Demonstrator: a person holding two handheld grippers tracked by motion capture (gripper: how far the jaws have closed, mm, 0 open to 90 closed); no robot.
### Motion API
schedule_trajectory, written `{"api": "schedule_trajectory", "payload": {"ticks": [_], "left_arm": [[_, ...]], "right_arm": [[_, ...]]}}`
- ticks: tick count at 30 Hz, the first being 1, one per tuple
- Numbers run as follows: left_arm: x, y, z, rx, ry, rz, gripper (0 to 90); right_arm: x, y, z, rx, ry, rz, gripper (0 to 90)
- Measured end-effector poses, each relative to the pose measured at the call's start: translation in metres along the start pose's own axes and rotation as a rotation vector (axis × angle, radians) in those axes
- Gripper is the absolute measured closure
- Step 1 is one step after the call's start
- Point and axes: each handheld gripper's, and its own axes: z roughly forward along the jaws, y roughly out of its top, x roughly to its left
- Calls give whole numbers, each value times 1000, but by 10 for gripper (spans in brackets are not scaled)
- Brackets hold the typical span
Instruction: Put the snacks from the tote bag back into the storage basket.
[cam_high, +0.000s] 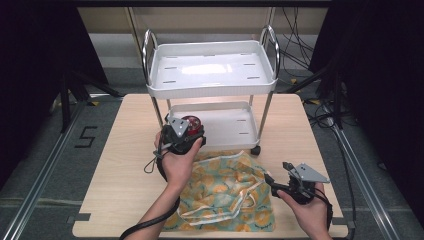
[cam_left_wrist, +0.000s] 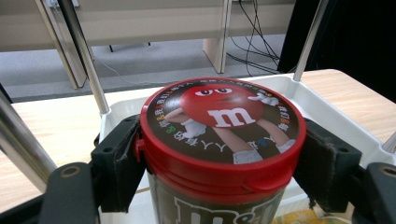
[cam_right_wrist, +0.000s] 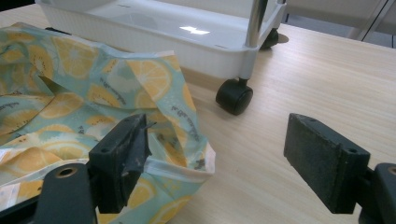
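The left tool (cam_high: 184, 131) clamps both jaws around a round candy jar with a red lid and a cartoon candy figure on top (cam_left_wrist: 223, 128), holding it over the lower tray of a small white wheeled cart with chrome posts (cam_high: 227, 127). Between the tools, a yellow citrus-print fabric bag (cam_high: 225, 192) lies on the pale wooden surface (cam_high: 120, 180). The right tool (cam_right_wrist: 215, 161) stands wide open at the bag's edge, one jaw touching the cloth.
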Motion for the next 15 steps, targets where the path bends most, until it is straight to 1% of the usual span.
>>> {"api": "schedule_trajectory", "payload": {"ticks": [1, 2, 3, 5, 6, 9, 10, 11, 12, 15], "left_arm": [[-1, 0, 0, 7, 3, -13, 244], [-1, 0, 0, 6, 4, -13, 244], [0, 1, 1, 2, 2, 1, 244], [0, 1, 2, 0, 9, -2, 244], [0, 1, 2, -1, 11, -3, 244], [-1, 2, 2, -7, 16, -8, 244], [-1, 3, 3, -7, 17, -5, 244], [-1, 3, 3, -8, 19, -2, 244], [-2, 3, 3, -3, 23, -14, 244], [-2, 3, 4, -6, 26, -16, 245]], "right_arm": [[0, 0, 1, -9, -1, -4, 231], [-1, 0, 1, -10, 0, -4, 231], [-1, 0, 1, -10, -1, -3, 231], [-1, 0, 1, -8, 0, -6, 231], [-1, 0, 0, 2, 2, -17, 231], [-1, 0, 1, -1, 2, -16, 231], [0, 0, 1, -7, 4, -4, 231], [0, 0, 1, -9, 4, -2, 231], [0, 0, 1, -8, 4, -2, 231], [-1, 0, 0, 1, 3, -14, 231]]}}
